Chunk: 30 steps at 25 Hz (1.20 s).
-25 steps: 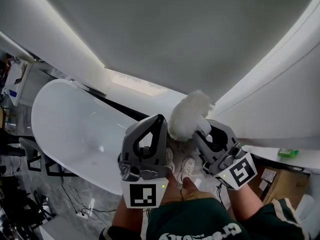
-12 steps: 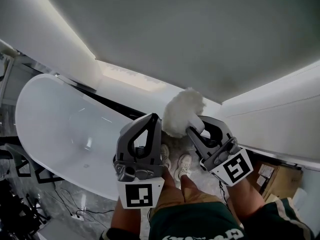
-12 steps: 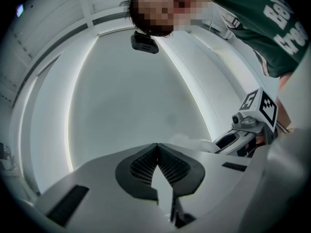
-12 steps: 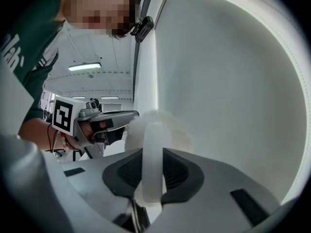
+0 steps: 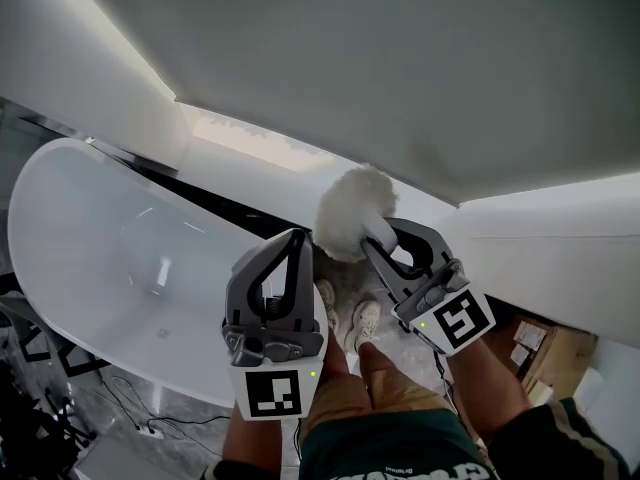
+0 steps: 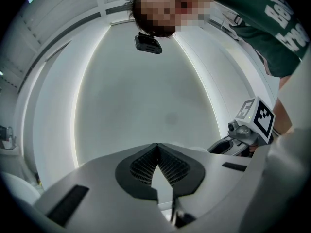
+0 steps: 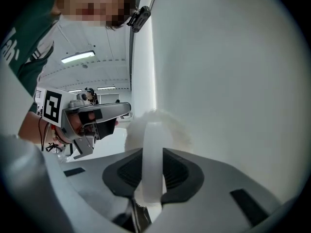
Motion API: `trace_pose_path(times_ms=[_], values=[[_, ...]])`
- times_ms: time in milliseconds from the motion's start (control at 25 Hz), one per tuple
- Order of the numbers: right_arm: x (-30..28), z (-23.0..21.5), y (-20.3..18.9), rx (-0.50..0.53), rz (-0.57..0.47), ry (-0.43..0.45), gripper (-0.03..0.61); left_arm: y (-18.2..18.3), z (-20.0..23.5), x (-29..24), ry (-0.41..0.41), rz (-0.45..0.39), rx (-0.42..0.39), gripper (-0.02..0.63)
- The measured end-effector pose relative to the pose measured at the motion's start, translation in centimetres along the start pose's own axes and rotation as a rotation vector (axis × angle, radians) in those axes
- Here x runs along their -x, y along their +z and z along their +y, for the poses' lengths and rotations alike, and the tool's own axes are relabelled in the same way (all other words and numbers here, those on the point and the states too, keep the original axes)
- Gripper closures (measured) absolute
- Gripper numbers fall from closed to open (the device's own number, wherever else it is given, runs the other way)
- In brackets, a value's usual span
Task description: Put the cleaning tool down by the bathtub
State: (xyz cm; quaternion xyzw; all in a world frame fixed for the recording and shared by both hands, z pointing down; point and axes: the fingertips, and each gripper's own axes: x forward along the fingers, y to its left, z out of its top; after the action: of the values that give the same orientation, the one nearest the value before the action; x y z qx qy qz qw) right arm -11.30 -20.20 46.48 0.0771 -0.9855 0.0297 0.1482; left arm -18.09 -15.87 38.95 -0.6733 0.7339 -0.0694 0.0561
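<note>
The cleaning tool (image 5: 349,211) is a white fluffy duster head on a white plastic handle (image 7: 151,164). My right gripper (image 5: 375,240) is shut on that handle, and the fluffy head (image 7: 156,130) sticks out past the jaw tips, close to a white wall. My left gripper (image 5: 297,236) hangs beside it on the left with its jaws closed together and nothing between them (image 6: 157,146). The white bathtub (image 5: 120,268) lies below and to the left of both grippers.
The person's legs and white shoes (image 5: 368,320) stand on grey marbled floor right of the tub. White wall panels (image 5: 560,258) rise close ahead and to the right. A cardboard box (image 5: 540,353) sits at lower right. Cables (image 5: 150,423) trail under the tub.
Both grippers have come down and shifted slightly left together, the duster still in the right one. The tub has slid left in view and the wall panels now loom closer.
</note>
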Motion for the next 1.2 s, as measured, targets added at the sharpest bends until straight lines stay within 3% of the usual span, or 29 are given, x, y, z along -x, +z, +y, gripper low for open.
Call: trace_pose_path(times_ms=[440, 1000, 1200], values=[[-5.8, -1.2, -5.8, -0.011, 0.101, 0.015, 0.486, -4.0, 2.5, -0.7, 0.03, 0.011, 0.016, 0.606], [-14.7, -2.7, -14.5, -0.046, 0.235, 0.129, 0.486, -9.7, 6.5, -2.8, 0.119, 0.073, 0.006, 0.606], [-16.2, -3.3, -16.9, -0.034, 0.271, 0.166, 0.486, -9.7, 6.0, -3.2, 0.146, 0.071, 0.002, 0.606]])
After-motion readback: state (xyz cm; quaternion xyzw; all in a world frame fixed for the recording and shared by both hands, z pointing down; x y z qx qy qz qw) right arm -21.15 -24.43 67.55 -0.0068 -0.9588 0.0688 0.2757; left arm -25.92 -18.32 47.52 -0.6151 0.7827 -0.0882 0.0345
